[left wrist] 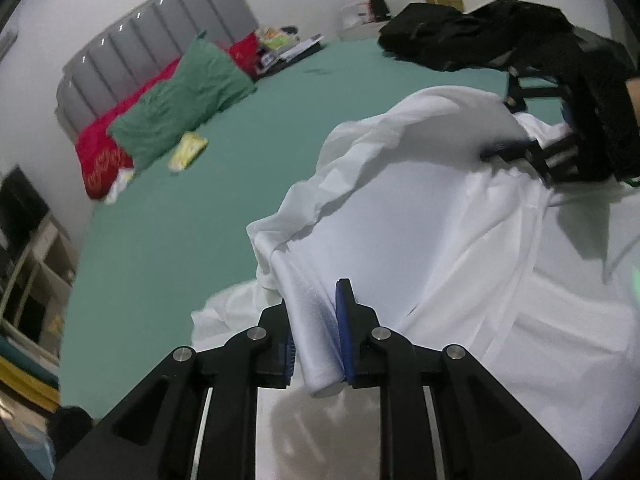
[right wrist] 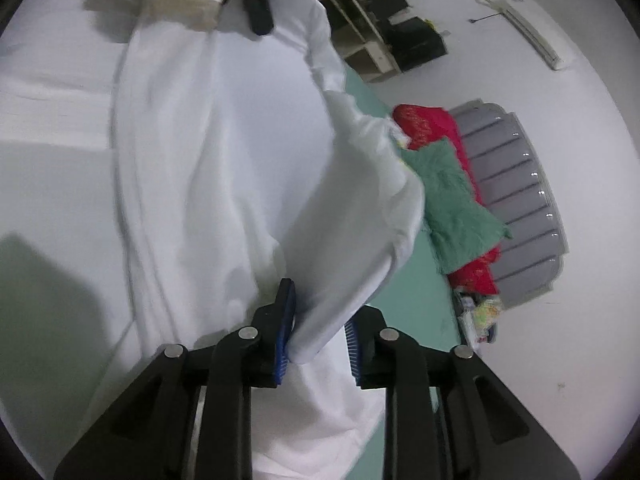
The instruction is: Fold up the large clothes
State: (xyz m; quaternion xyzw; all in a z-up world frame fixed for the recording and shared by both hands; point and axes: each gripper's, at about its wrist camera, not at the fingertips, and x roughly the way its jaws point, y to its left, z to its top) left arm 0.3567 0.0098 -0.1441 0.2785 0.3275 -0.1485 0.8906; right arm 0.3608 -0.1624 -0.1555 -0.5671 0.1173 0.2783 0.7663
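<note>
A large white garment (left wrist: 420,220) lies spread over the teal bed sheet (left wrist: 180,240). My left gripper (left wrist: 316,332) is shut on a rolled fold of its edge, which fills the space between the blue pads. In the right wrist view the same garment (right wrist: 224,140) has one side lifted and folded over. My right gripper (right wrist: 318,332) has that fold between its pads: the cloth leans on the left pad and a gap shows at the right pad. The right gripper (left wrist: 510,126) is over the garment's far side, and the left gripper (right wrist: 262,26) holds the far edge.
A green pillow (left wrist: 180,108) and a red pillow (left wrist: 100,156) lie against the grey headboard (left wrist: 160,28). A yellow packet (left wrist: 187,151) rests on the sheet. Black clothes (left wrist: 460,36) are piled at the far corner. A shelf unit (right wrist: 368,40) stands beside the bed.
</note>
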